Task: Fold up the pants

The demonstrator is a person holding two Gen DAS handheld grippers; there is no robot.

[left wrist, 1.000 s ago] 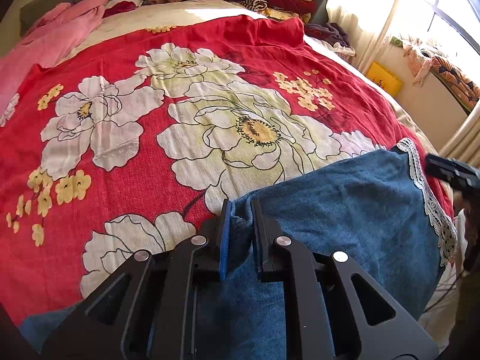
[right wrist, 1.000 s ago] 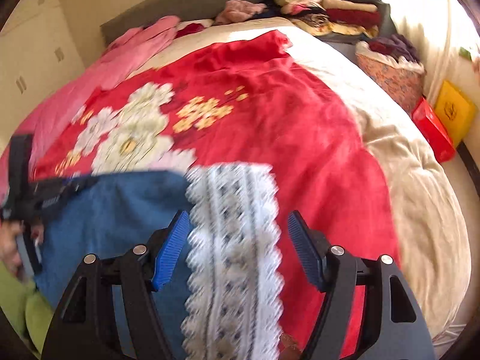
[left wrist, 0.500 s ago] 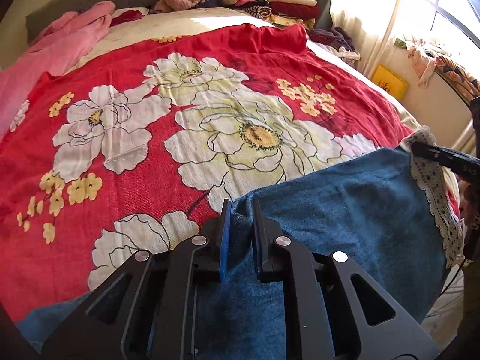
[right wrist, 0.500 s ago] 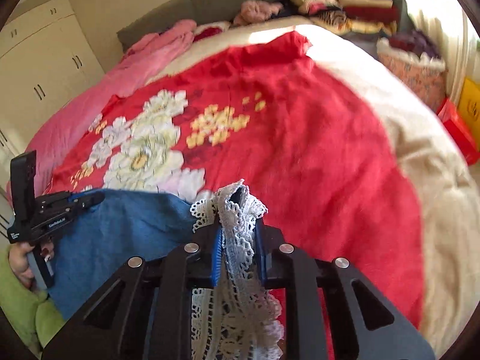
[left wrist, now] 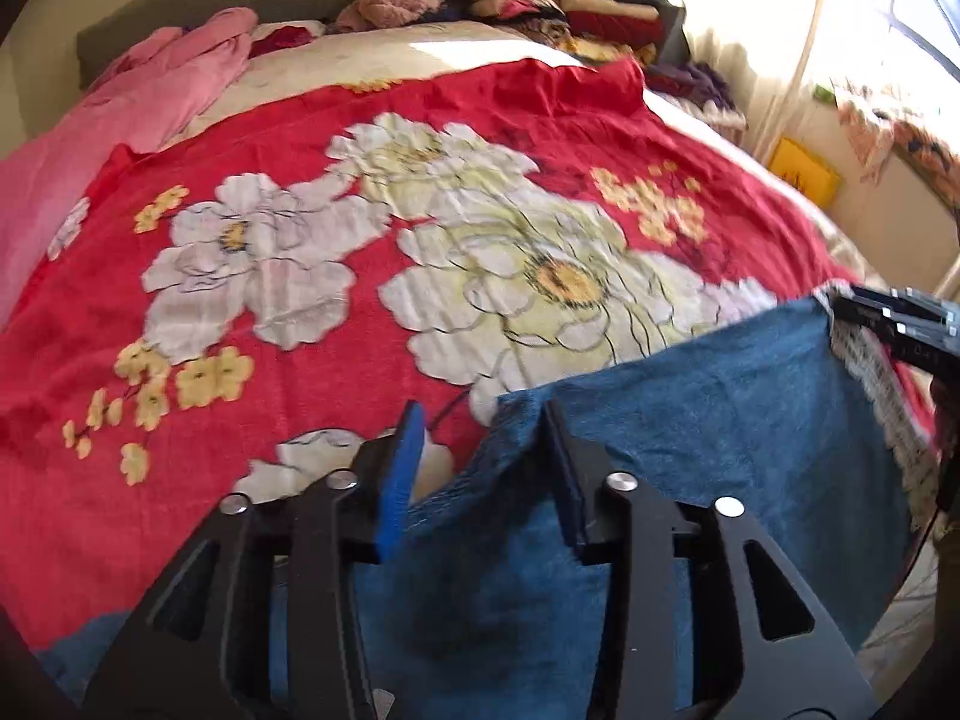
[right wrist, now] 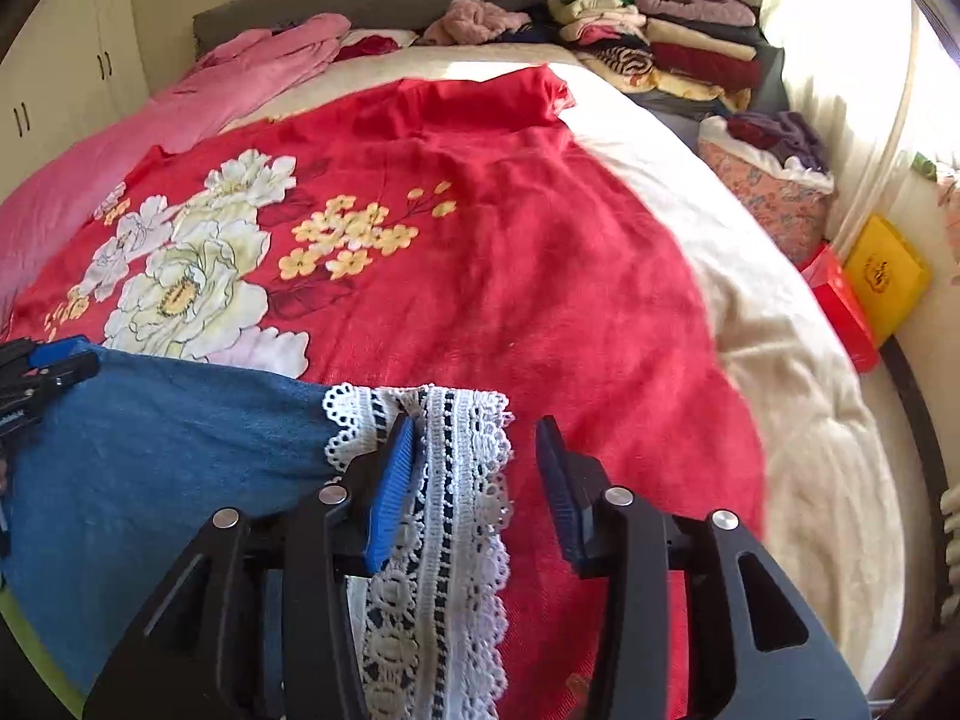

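Blue denim pants [left wrist: 690, 420] with a white lace hem [right wrist: 444, 480] lie on the near edge of a bed covered by a red flowered blanket [left wrist: 300, 300]. My left gripper [left wrist: 483, 456] is open, its jaws apart around the left corner of the denim. My right gripper [right wrist: 474, 468] is open, with the lace hem lying loose between its fingers. The denim [right wrist: 162, 438] spreads to the left in the right wrist view. Each gripper shows at the edge of the other's view: the right one [left wrist: 894, 324] and the left one [right wrist: 42, 372].
A pink blanket [right wrist: 180, 114] lies along the bed's left side. Stacks of folded clothes [right wrist: 660, 42] sit at the far right by the headboard. A flowered bag [right wrist: 774, 198], a red box [right wrist: 840, 306] and a yellow box [right wrist: 888, 276] stand beside the bed on the right.
Both grippers were shut on the pants half a second ago, left on the denim corner, right on the lace hem. Both have now opened and the fabric rests on the bed.
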